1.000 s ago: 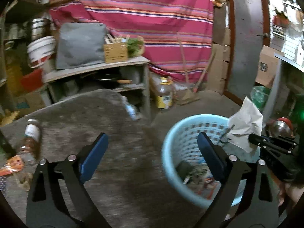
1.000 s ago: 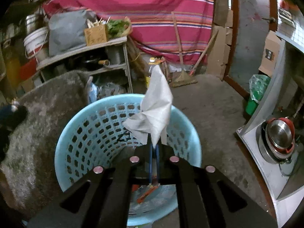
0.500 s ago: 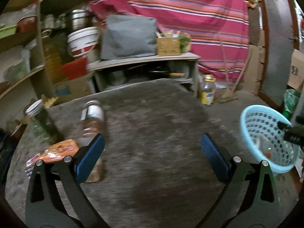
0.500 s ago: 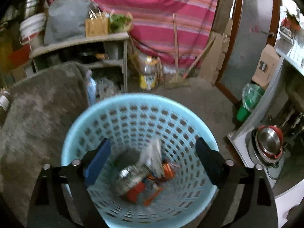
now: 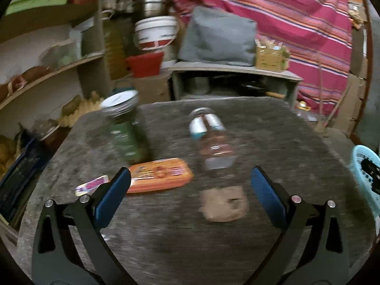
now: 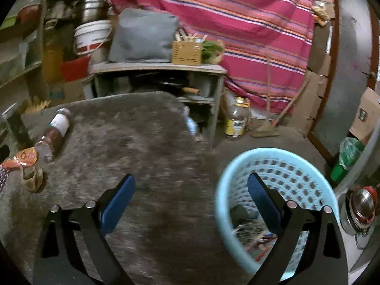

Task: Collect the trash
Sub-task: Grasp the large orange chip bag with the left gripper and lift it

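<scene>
A: Two grippers, both with jaws spread and nothing between them?
B: Yes. The left gripper hangs over the grey table, facing an orange packet, a lying bottle and brown paper. The right gripper straddles the blue basket rim; trash lies inside

table top: looking rough, matt grey
basket: showing pale blue perforated plastic
packet, left of bottle: showing glossy orange
bottle: looking clear plastic
pads: showing matt blue
</scene>
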Action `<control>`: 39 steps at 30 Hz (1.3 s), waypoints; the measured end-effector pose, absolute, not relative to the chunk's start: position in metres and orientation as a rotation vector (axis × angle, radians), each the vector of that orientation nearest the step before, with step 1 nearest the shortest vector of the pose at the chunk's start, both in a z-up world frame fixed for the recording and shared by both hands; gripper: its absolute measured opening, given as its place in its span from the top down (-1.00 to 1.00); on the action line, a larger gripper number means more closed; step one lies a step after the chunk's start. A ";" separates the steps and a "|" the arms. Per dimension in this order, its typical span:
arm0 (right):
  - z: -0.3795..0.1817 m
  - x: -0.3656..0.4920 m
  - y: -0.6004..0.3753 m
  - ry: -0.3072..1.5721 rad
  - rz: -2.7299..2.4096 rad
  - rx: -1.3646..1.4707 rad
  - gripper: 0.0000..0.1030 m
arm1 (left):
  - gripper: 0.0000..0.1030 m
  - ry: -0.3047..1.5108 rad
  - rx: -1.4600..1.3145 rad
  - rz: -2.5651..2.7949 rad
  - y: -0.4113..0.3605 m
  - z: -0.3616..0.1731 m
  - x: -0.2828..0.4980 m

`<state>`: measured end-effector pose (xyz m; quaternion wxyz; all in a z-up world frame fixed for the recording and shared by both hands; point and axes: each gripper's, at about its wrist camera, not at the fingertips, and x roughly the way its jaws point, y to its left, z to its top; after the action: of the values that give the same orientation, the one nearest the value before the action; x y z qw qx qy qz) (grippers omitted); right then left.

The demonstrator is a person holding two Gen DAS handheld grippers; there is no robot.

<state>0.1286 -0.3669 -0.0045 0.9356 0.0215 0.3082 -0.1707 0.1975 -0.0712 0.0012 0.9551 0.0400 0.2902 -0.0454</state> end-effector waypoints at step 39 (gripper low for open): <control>-0.009 0.171 -0.233 0.639 -0.106 -0.035 -0.82 | 1.00 0.700 0.054 -0.062 0.016 -0.010 0.196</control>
<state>0.1705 -0.2331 -0.0092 0.9479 -0.0170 0.3138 -0.0520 0.1960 0.0159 -0.0100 0.9385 0.0264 0.3429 -0.0304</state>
